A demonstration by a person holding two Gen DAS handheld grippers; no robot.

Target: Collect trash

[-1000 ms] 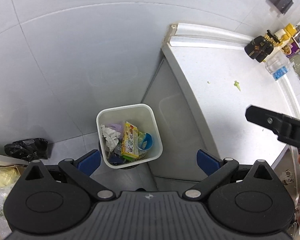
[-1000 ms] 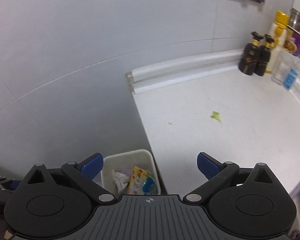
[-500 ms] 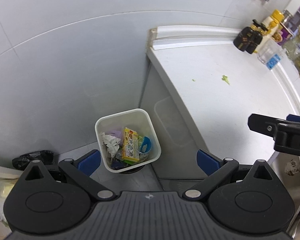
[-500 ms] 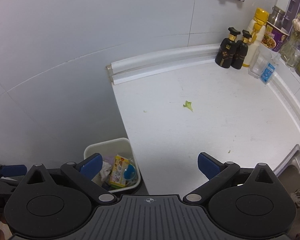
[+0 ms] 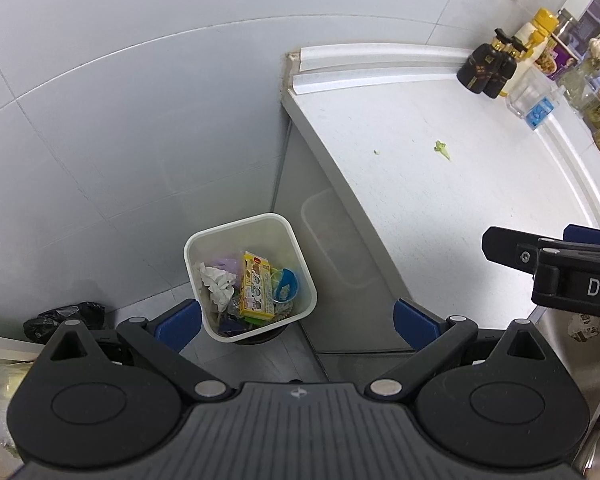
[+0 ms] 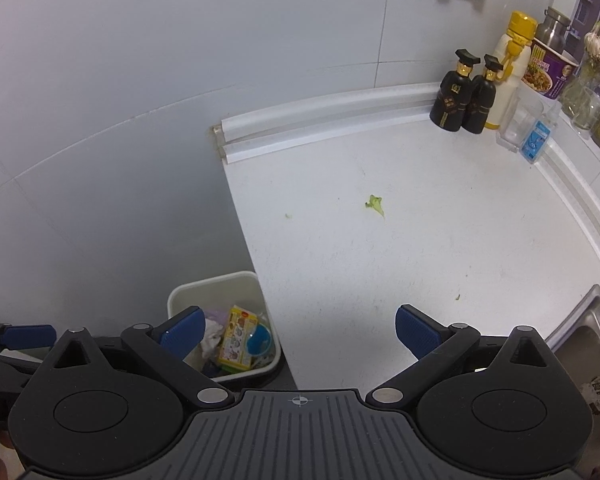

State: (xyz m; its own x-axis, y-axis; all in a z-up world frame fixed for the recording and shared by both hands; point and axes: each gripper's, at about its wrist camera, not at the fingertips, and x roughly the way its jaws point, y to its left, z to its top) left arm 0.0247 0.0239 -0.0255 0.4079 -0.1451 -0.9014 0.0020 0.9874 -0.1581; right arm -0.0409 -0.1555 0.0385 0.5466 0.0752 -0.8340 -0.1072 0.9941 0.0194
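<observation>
Overhead, a white worktop (image 6: pixel 440 248) is seen filling the right half of both views, with two dark bottles (image 6: pixel 466 94), a yellow-capped bottle (image 6: pixel 510 64), a purple noodle cup (image 6: pixel 552 70) and a clear box with a blue label (image 6: pixel 530 128) gathered at its upper-right corner. A steel sink (image 6: pixel 588 340) is glimpsed at the lower right edge of the right wrist view. Nothing is seen standing between either claw and the open worktop. The left claw (image 5: pixel 298 318) is held wide and empty at lower centre, above the white trash bin (image 5: pixel 236 232), which sits on the floor against the end of the cabinet and is filled with crumpled tissue (image 5: pixel 218 282), a yellow packet (image 5: pixel 256 290) and a blue cup (image 5: pixel 286 284). A black bag (image 5: pixel 66 318) is seen on the floor at lower left. The right claw (image 6: pixel 300 330) is likewise held wide and empty over the worktop's near edge. A green leaf scrap (image 6: pixel 375 204) lies well ahead of it, at the frame's centre, with a smaller crumb (image 6: pixel 288 215) to its left.
</observation>
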